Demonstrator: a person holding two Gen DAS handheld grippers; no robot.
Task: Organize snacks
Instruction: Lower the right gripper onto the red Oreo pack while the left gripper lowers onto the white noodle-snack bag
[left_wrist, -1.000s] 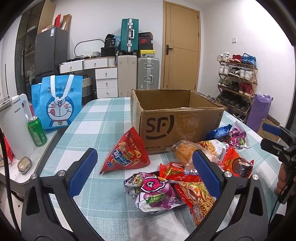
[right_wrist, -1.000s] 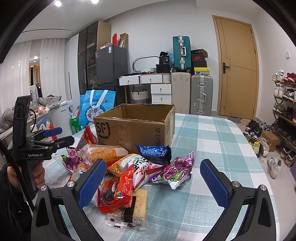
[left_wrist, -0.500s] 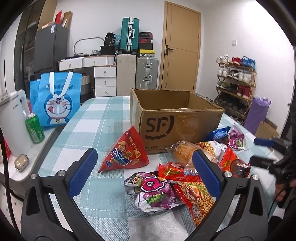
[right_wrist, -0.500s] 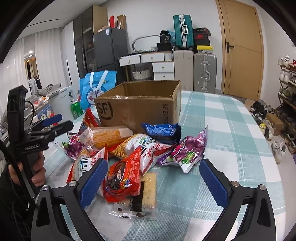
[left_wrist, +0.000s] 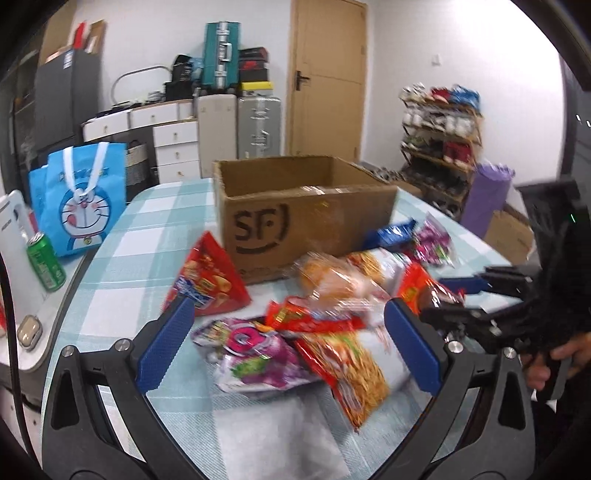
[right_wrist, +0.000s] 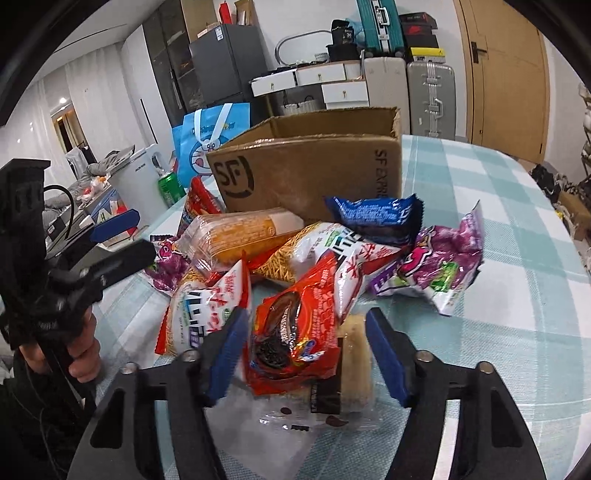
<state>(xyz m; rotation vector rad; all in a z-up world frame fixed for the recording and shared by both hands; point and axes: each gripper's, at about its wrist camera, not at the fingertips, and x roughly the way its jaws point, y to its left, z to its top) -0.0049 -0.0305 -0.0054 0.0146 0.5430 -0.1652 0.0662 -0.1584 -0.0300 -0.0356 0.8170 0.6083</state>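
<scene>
Bright, fisheye-warped; left view motion-blurred

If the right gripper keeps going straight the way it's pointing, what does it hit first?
Most likely the red cookie packet: it already sits between the open fingers of the right gripper, on top of a clear-wrapped biscuit pack. Depth is hard to judge through the fisheye.

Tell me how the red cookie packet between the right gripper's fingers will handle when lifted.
The red cookie packet looks like thin crinkled film, so it will probably flex and sag. Its glossy surface may slip between the right gripper pads. The cookies pictured suggest brittle contents; squeeze gently.
</scene>
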